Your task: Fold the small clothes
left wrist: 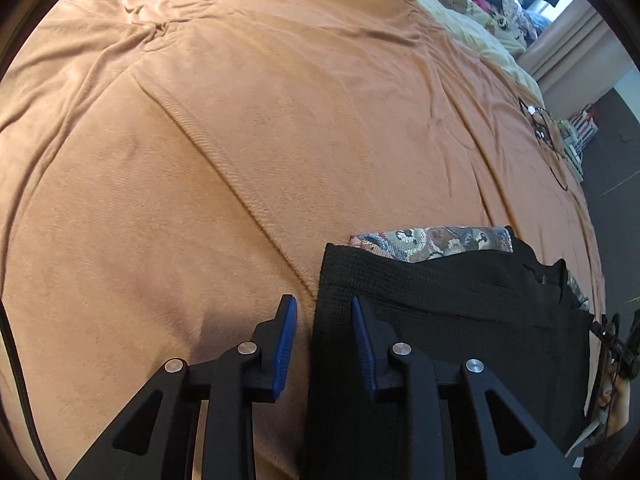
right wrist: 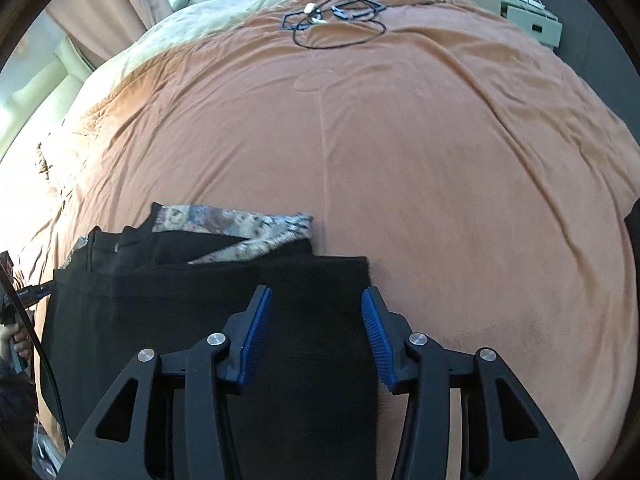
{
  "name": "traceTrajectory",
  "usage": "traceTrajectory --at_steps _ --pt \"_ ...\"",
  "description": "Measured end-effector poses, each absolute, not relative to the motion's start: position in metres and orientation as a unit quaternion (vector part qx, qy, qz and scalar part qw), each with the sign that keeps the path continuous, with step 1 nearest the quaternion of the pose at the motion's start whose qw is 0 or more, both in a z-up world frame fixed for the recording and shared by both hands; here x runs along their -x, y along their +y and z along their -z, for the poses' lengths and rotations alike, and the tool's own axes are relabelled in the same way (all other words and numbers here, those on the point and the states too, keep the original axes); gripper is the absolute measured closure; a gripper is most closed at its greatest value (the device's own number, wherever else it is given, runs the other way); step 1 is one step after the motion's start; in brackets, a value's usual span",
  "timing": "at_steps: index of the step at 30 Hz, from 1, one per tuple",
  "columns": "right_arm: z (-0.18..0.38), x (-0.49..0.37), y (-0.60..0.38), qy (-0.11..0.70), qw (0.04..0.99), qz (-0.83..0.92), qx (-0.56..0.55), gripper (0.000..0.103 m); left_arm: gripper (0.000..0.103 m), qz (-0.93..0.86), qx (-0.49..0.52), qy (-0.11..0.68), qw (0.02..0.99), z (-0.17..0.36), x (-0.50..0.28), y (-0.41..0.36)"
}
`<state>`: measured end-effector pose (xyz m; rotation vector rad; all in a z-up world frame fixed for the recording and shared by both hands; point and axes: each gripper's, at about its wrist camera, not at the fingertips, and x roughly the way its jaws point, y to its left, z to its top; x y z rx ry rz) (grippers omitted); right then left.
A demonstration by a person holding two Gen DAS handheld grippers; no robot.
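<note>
I saw the black garment (left wrist: 440, 312) lying flat on the orange blanket (left wrist: 240, 140) of the bed, close to its near edge. A patterned cloth (left wrist: 432, 242) with beige and grey flowers showed from under the far edge of the garment.

The left gripper (left wrist: 324, 320) pointed down at the left edge of the garment. Its fingers (left wrist: 286, 340) stood partly apart: one blue pad was over the bare blanket, the other over the black knit, and the garment's edge ran between them. I could not see the pads pressing on the cloth, so I took these fingers as open and holding nothing.

The right gripper (right wrist: 316, 312) hung over the right part of the same garment (right wrist: 200, 300). Its fingers (right wrist: 256, 332) were wider apart, and the black cloth lay below and between them; the right edge of the garment passed just beside the right pad. These fingers also gripped nothing.

Far beyond the right fingers, a black cable (right wrist: 336, 20) lay in loops on the blanket (right wrist: 400, 140). To the left of the right fingers, the person's hand (right wrist: 16, 340) was partly visible at the edge of the view.
</note>
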<state>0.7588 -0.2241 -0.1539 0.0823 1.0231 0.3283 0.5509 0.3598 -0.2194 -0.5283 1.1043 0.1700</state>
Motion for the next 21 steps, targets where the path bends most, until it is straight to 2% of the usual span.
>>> traceTrajectory --at_steps 3,4,5,6,8,10,21 --pt "0.159 -0.762 -0.221 0.494 0.852 -0.163 -0.059 0.059 0.081 -0.080 0.245 0.519 0.815 0.223 -0.553 0.358" --pt "0.162 -0.762 -0.220 0.495 0.850 -0.168 -0.065 0.059 0.090 -0.078 0.245 0.517 0.817 0.223 -0.552 0.358" --pt "0.163 -0.763 -0.219 0.492 0.851 -0.171 -0.066 0.061 0.094 -0.076 0.249 0.514 0.817 0.222 -0.552 0.359" --pt "0.162 -0.763 -0.218 0.488 0.852 -0.175 -0.066 0.067 0.095 -0.075 0.253 0.513 0.817 0.221 -0.552 0.361" --pt "0.161 -0.763 -0.220 0.483 0.854 -0.180 -0.072 0.092 0.097 -0.074 0.249 0.508 0.822 0.218 -0.551 0.361" --pt "0.154 -0.758 -0.225 0.467 0.862 -0.181 -0.078 0.099 0.097 -0.073 0.239 0.499 0.830 0.210 -0.548 0.360" --pt "0.108 -0.732 -0.227 0.396 0.896 -0.186 -0.072 0.101 0.098 -0.082 0.215 0.450 0.863 0.162 -0.542 0.361"
